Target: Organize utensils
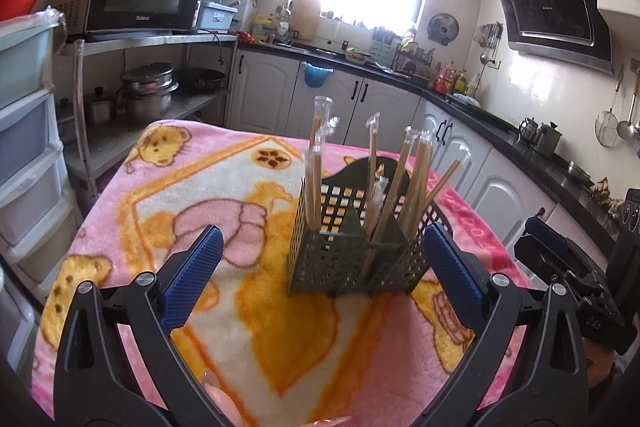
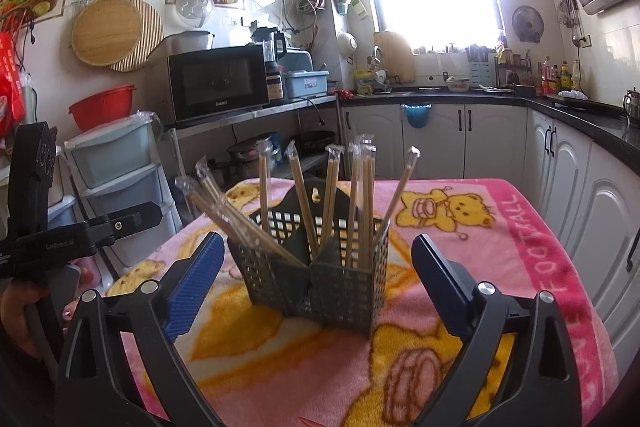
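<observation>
Clearly, with both our left gripper (image 1: 322,263) and right gripper (image 2: 318,267) wide and empty, we risked tipping the basket (image 2: 316,279) at twelve o'clock by snagging its leaning chopsticks (image 2: 360,203).

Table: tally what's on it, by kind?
Dark green perforated plastic utensil basket: 1
Clear-wrapped wooden chopstick pairs: about 9 (the wrappers overlap, so the count is not exact)
Pink teddy-bear blanket: 1
Total: about 11
</observation>
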A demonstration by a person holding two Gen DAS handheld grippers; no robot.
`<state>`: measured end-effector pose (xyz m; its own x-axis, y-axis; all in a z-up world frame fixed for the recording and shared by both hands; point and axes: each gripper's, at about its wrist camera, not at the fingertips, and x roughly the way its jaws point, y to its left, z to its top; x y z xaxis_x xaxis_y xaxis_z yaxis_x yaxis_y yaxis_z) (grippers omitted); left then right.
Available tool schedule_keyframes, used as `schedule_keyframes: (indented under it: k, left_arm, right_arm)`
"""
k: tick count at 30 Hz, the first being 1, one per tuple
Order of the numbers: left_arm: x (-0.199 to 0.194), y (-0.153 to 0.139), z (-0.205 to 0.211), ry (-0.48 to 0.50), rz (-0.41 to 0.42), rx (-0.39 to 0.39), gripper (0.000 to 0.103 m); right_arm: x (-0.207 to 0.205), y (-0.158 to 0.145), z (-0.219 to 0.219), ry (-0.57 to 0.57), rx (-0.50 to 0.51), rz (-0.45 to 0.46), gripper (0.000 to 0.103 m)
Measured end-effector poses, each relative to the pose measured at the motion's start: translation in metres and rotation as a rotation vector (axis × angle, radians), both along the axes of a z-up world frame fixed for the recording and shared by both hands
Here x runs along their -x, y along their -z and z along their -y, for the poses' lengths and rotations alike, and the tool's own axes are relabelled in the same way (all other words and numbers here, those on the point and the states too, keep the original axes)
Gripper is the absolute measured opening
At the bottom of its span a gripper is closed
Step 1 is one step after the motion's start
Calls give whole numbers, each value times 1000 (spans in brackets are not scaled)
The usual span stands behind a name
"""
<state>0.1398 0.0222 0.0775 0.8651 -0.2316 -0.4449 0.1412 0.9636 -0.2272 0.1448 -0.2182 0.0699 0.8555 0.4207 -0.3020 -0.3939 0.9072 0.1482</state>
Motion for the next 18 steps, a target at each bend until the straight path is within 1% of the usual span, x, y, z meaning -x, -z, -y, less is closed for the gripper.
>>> schedule_keyframes:
  k: [2, 7, 10, 14, 18]
  left_arm:
    - [2, 5, 0, 0, -9, -5, 92]
    - [7, 19, 5, 4, -37, -14, 92]
    - [11, 29, 8, 2, -46, -26, 92]
    - [17, 40, 10, 8, -58, -14, 92]
    - [22, 50, 15, 3, -58, -31, 93]
  right_arm:
    - [3, 5, 0, 2, 3, -12, 94]
    - [10, 16, -3, 10, 17, -39, 95]
    - [13, 25, -3, 9, 22, -59, 95]
    - [18, 35, -5, 16, 39, -72, 95]
    - [23, 47, -8, 27, 64, -85, 95]
